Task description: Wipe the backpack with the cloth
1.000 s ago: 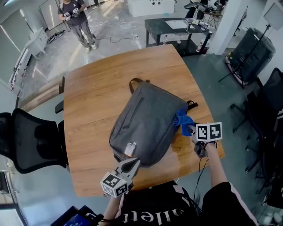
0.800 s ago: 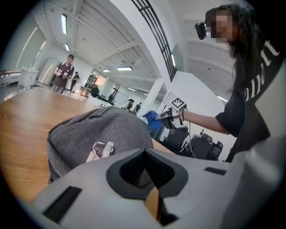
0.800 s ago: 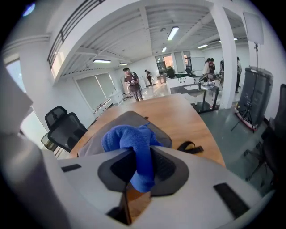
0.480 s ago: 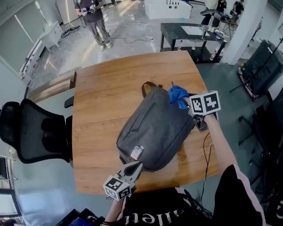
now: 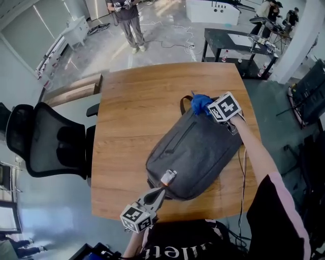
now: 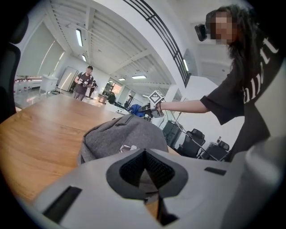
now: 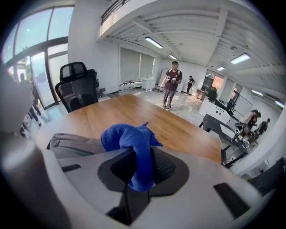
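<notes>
Three views: head, left gripper, right gripper.

Head view, backpack [image 5: 198,152]: grey, lying flat and slantwise on the wooden counter [image 5: 129,111], top handle towards the far edge, a small tag [image 5: 168,177] near its lower end.
Head view, cloth [image 5: 201,103]: blue, bunched, resting on the top end of the backpack by the handle.
Head view, right gripper [image 5: 208,109]: at the backpack's top end, arm stretched across it, marker cube uppermost, the cloth at its tip.
Head view, left gripper [image 5: 156,194]: at the near edge of the counter, its tip meeting the backpack's lower end.
Head view, surroundings: black mesh chair [image 5: 45,139] left of the counter; a person [image 5: 127,15] standing on the floor beyond.

Left gripper view, fingers [image 6: 129,167]: closed to a point at the tip of the left gripper [image 6: 143,153], with grey fabric of the backpack's near end pinched between them.
Left gripper view, backpack [image 6: 118,136]: rises as a grey mound just ahead, on the counter [image 6: 35,129].
Left gripper view, far end: the right gripper [image 6: 149,109] and the blue cloth [image 6: 136,109] sit at the top of the backpack.

Right gripper view, fingers [image 7: 163,167]: those of the right gripper [image 7: 140,154] are clamped on the cloth [image 7: 129,138], which bulges out above them.
Right gripper view, backpack [image 7: 73,145]: grey, just below and left of the cloth.
Right gripper view, background: counter [image 7: 147,120] runs ahead; chair [image 7: 78,85] at left; person [image 7: 172,85] standing far off.
</notes>
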A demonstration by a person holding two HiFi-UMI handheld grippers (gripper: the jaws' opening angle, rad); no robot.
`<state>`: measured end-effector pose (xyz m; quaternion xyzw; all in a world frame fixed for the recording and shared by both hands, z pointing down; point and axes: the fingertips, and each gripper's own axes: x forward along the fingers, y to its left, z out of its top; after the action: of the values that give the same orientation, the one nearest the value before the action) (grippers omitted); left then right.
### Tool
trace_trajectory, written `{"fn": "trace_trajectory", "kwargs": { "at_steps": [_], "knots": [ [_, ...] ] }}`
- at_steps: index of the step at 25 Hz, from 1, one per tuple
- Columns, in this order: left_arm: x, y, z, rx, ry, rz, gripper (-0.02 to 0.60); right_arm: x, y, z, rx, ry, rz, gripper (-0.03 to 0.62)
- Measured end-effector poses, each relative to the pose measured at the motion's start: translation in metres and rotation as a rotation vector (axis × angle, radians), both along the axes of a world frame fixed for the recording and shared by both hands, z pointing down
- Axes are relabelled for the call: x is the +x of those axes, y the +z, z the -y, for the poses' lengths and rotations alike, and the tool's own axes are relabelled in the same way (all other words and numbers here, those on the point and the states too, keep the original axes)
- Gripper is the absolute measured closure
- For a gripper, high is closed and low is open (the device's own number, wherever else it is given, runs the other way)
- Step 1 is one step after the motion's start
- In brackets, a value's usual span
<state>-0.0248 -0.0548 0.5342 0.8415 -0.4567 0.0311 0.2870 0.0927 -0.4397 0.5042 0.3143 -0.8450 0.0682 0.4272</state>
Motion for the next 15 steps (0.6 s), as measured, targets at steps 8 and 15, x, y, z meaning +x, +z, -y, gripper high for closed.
{"fn": "trace_trajectory", "kwargs": {
  "at_steps": [8, 15],
  "knots": [
    [0.013, 0.005, 0.004, -0.008, 0.036, -0.003, 0.583, 0.071, 0.022, -0.034, -0.066, 0.022, -0.01, 0.516],
    [0.025, 0.0, 0.011, 0.006, 0.083, 0.009, 0.583, 0.14, 0.021, -0.082, -0.106, 0.158, 0.097, 0.516]
  ]
}}
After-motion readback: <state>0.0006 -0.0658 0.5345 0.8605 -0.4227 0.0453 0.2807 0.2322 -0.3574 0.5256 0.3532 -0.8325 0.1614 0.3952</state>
